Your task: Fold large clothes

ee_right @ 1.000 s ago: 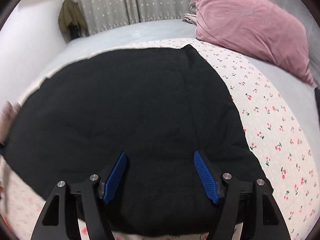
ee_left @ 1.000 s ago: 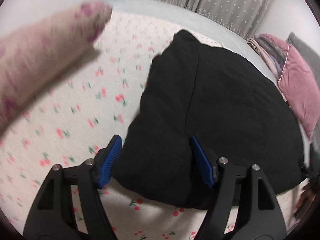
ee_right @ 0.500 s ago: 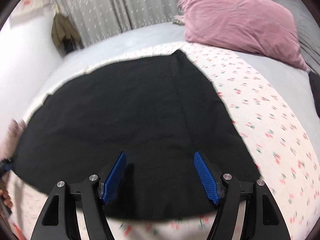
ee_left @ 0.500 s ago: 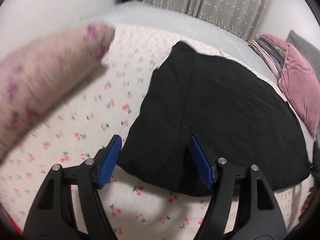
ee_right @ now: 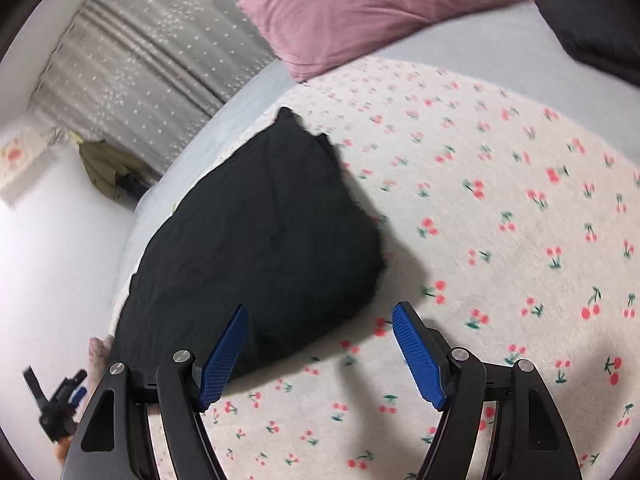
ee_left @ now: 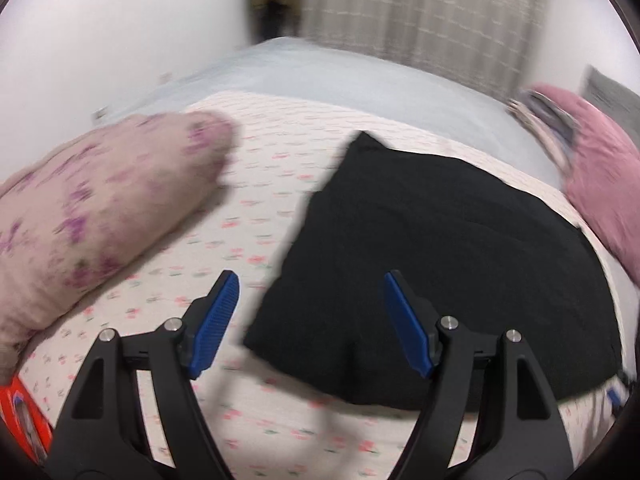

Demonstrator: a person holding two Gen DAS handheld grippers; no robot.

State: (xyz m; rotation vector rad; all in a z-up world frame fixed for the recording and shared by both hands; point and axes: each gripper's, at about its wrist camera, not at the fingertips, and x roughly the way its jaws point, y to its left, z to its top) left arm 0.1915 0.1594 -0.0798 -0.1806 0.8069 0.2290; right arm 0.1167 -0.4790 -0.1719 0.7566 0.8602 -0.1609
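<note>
**Ahead of both spread tongs: one black garment on the cherry sheet**

Ahead of the left gripper (ee_left: 308, 322), whose blue pads stand wide apart with nothing between them, lies one black garment (ee_left: 448, 280). Its near corner sits just beyond the gap between the pads, and the cloth spreads off to the right. The right gripper (ee_right: 318, 354) is likewise spread and holds nothing; the same black garment (ee_right: 256, 248) lies ahead of its left pad, bare cherry-print sheet (ee_right: 500, 220) ahead of its right pad.

Counted: one garment, two grippers, one pink pillow (ee_right: 360, 4), one floral bolster (ee_left: 96, 216) left of the left gripper, one grey curtain (ee_right: 152, 52).

Since a second ago both grippers have drawn back. The garment, which then filled the space between the right pads, now sits off to the left, and the left view shows more sheet in front of the cloth.

The garment is plain black, lying flat in a roughly four-cornered shape with a faint seam down it, one far corner pointed. Motion blur softens the left view.
</note>
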